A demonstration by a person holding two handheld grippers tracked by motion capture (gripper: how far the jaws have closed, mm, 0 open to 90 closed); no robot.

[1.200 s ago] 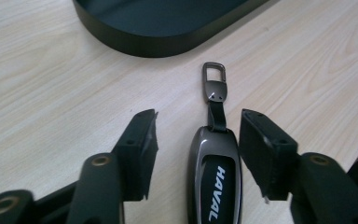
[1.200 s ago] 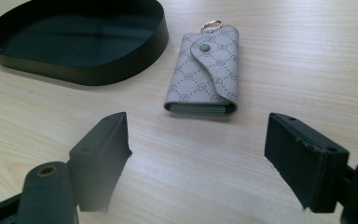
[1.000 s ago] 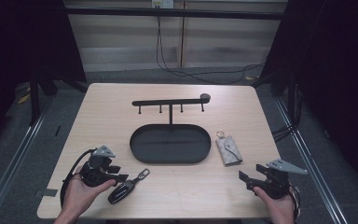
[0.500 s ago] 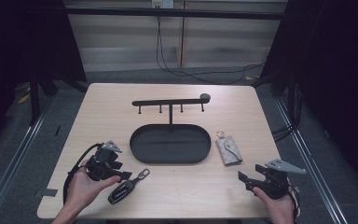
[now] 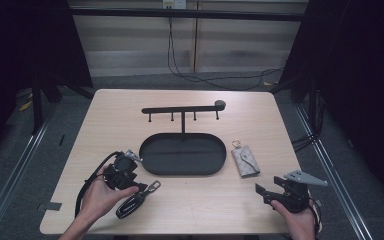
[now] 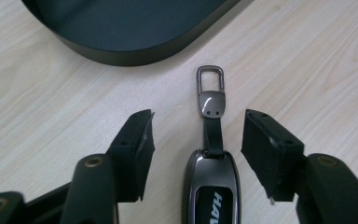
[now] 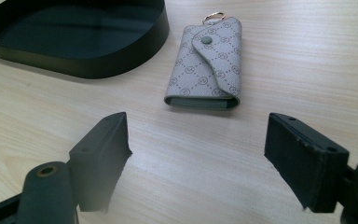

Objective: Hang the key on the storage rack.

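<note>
A dark car key fob with a metal clip lies flat on the table near its front left. A hand holds my left gripper just over the fob, whose strap runs up between the two pads. The jaws have just been opening and stand clear of the fob on both sides. A grey patterned key pouch lies to the right of the tray. Near the front right edge, my right gripper is open with nothing in it, and points at the pouch from a short way off.
A black oval tray sits mid-table, its wall close ahead in the left gripper view and off to the left in the right gripper view. Behind the tray stands a black hook rack. The table's front edge is close behind both hands.
The left gripper has shifted right and a little away from the front edge, and its jaws have spread wider around the fob. Fob, pouch and right gripper have stayed put.
</note>
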